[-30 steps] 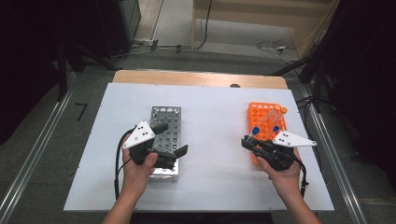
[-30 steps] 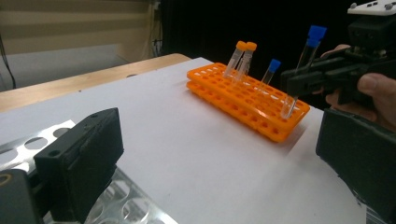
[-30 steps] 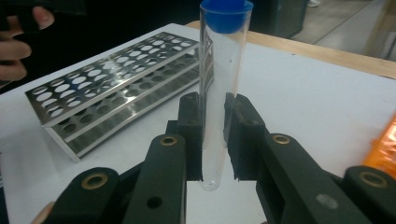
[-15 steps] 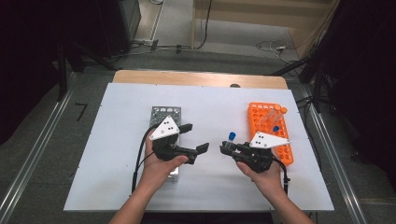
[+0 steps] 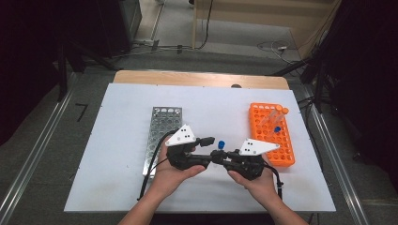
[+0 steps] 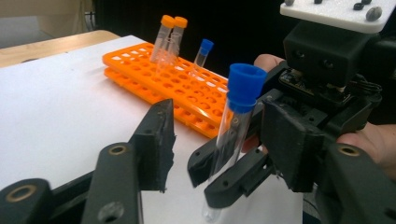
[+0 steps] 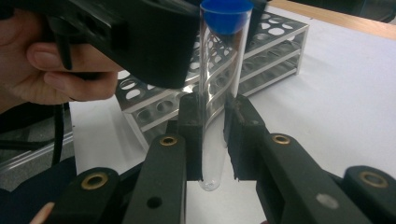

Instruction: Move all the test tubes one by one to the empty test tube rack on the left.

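Note:
A clear tube with a blue cap (image 7: 217, 70) stands upright in my right gripper (image 7: 215, 112), whose jaws are shut on its lower half. In the high view the two grippers meet at the table's front middle, and the tube's cap (image 5: 221, 144) shows between them. My left gripper (image 6: 222, 130) is open, with its jaws on either side of the tube (image 6: 233, 121) and apart from it. In the high view the left gripper (image 5: 210, 150) faces right and the right gripper (image 5: 220, 157) faces left.
An orange rack (image 5: 274, 145) at the right holds two orange-capped tubes (image 6: 170, 32) and a blue-capped one (image 6: 203, 49). A metal rack (image 5: 162, 126) lies left of centre, close behind my left hand. The white tabletop (image 5: 117, 140) ends near the hands.
Both grippers have moved inward from the racks and now meet at the front middle. The right one carried the blue-capped tube leftward, between the left gripper's open jaws.

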`<state>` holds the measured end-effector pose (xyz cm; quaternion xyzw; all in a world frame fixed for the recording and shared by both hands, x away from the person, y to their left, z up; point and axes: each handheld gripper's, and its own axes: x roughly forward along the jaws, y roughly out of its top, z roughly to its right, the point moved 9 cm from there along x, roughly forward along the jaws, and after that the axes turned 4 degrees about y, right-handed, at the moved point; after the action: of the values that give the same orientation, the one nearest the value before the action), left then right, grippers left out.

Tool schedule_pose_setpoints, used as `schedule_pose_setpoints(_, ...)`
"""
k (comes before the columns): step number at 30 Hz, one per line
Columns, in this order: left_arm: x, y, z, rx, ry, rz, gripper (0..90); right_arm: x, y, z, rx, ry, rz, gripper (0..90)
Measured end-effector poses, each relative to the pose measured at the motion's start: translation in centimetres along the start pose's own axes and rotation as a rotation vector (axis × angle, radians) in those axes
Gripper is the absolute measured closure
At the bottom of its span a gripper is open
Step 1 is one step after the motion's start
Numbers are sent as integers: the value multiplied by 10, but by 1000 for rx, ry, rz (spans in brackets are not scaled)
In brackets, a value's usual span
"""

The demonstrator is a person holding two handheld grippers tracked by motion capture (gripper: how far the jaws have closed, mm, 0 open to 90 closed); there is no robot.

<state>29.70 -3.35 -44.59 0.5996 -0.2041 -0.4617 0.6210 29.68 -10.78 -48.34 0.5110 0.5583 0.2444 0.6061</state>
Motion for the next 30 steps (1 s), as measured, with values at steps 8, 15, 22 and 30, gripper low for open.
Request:
schedule_pose_setpoints(8, 2, -1, 7, 8, -37, -3, 682, 4, -1, -6, -16, 14, -12, 749)
schedule_pose_setpoints(15, 3, -2, 8, 38, -31, -18, 767, 4, -1, -6, -11, 24, -12, 749)
schedule_pose_setpoints(22, 0, 1, 6, 29, -44, -6, 775, 2, 0, -8, -2, 36, 9, 725)
schedule_pose_setpoints(30, -16, 12, -11, 10, 11, 31, 776, -9, -3, -2, -4, 15, 18, 428)
